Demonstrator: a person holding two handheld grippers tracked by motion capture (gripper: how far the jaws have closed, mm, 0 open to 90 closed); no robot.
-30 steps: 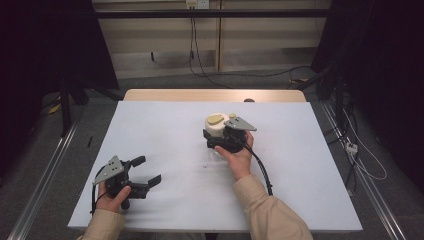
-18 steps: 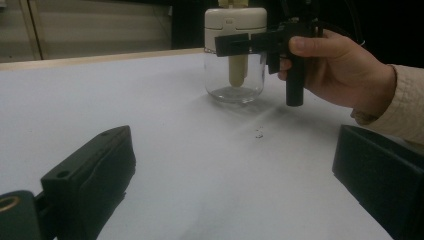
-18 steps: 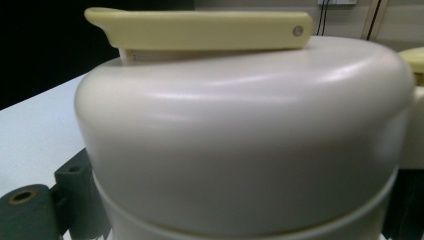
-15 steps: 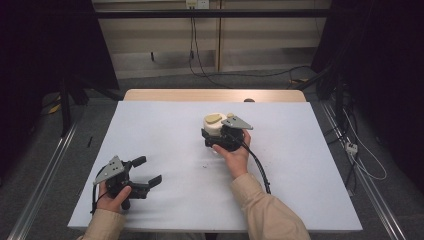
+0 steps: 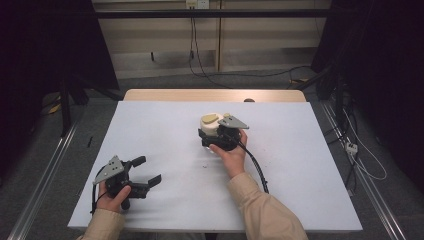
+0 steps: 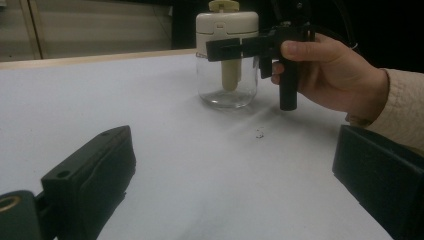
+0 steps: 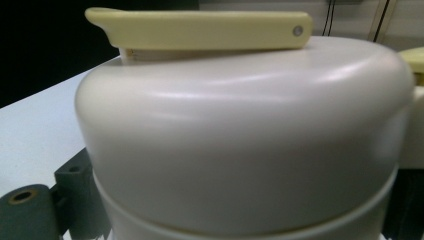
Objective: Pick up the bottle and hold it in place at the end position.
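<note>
Near the middle of the white table, somewhat toward the far edge: a glass jar with cream lid, upright. Right gripper clamped around the lid's side, jaws closed on it, probably to steady or lift. Left gripper parked by the near left corner, jaws spread wide and empty, likely waiting its turn (nothing within reach). From the left gripper view: clear glass body and an inner stem. From the right gripper view: the lid's flat yellowish lever, close up.
</note>
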